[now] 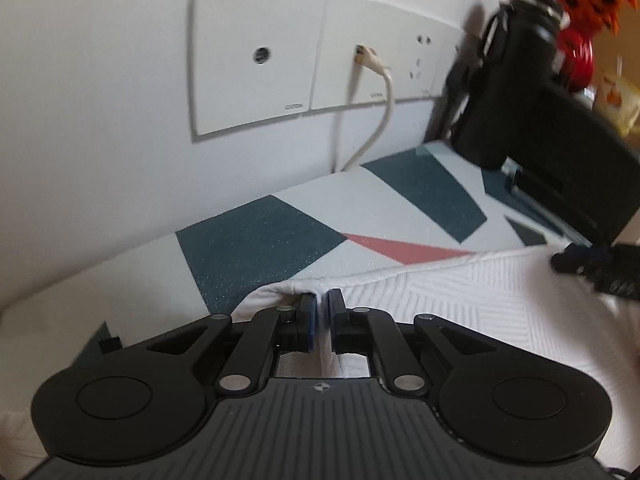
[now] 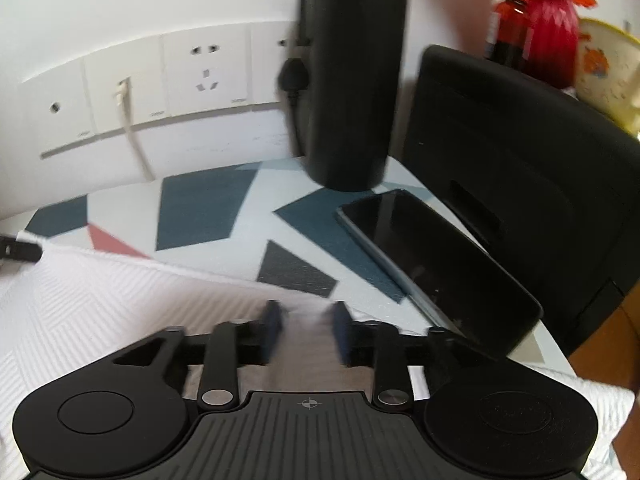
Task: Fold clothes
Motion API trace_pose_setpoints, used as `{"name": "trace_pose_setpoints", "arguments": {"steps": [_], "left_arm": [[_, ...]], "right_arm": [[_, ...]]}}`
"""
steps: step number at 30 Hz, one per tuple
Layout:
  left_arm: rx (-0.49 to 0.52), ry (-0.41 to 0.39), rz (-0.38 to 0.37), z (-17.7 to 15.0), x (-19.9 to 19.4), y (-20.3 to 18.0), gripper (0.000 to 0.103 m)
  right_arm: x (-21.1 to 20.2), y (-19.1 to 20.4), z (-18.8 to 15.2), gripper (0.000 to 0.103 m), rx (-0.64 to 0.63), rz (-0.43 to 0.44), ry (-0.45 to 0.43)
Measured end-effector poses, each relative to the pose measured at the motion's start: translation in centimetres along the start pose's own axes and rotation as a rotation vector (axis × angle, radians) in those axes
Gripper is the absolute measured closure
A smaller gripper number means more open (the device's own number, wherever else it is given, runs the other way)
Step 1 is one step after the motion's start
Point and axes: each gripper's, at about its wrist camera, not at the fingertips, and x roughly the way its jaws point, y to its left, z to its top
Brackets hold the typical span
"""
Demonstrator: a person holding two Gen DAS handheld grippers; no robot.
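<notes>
A white textured cloth (image 1: 460,292) lies on a table cover with teal and pink shapes (image 1: 260,248). My left gripper (image 1: 323,300) is at the cloth's far edge. Its pads stand almost together with a raised fold of the cloth pinched between them. In the right wrist view the same cloth (image 2: 100,300) fills the lower left. My right gripper (image 2: 306,316) is over its far edge, blurred, with the pads clearly apart. The cloth lies flat between the pads and nothing presses on it. Each gripper's black tip shows at the edge of the other's view.
A tall black bottle (image 2: 352,80) stands by the wall, with a dark phone (image 2: 432,256) lying in front of it and a black case (image 2: 520,160) to the right. Wall sockets (image 1: 256,60) and a white cable (image 1: 380,112) are behind. A red vase (image 2: 552,20) stands at the far right.
</notes>
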Motion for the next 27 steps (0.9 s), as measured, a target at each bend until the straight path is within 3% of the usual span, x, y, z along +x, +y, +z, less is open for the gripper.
{"name": "trace_pose_setpoints", "arguments": {"steps": [2,5,9,11,14,18,23,27], "left_arm": [[0.008,-0.009,-0.002,0.3,-1.2,-0.1,0.093],[0.028,-0.026,-0.006,0.8,-3.1,-0.3,0.091],[0.107,-0.076,-0.008,0.5,-7.2,-0.9,0.083],[0.133,-0.103,0.024,0.1,-8.9,-0.9,0.068],[0.128,-0.117,0.060,0.1,-10.5,-0.1,0.064],[0.041,-0.078,0.016,-0.4,-12.3,1.2,0.064],[0.010,0.042,-0.035,-4.7,-14.3,0.8,0.064],[0.012,0.141,-0.047,-8.9,-16.1,0.3,0.064]], "right_arm": [[-1.5,-1.0,0.2,0.068,0.037,0.020,-0.015],[-5.4,-3.2,0.2,0.055,0.087,0.011,-0.092],[-11.1,-7.5,-1.3,0.054,0.195,-0.020,-0.150],[-12.8,-9.4,-2.8,0.053,0.229,-0.059,-0.140],[-13.8,-12.0,-5.7,0.053,0.305,-0.088,-0.073],[-14.3,-13.5,-8.9,0.054,0.403,-0.088,-0.023],[-14.5,-12.9,-9.9,0.053,0.509,0.018,-0.064],[-13.6,-12.5,-9.3,0.046,0.567,0.078,-0.076]]}}
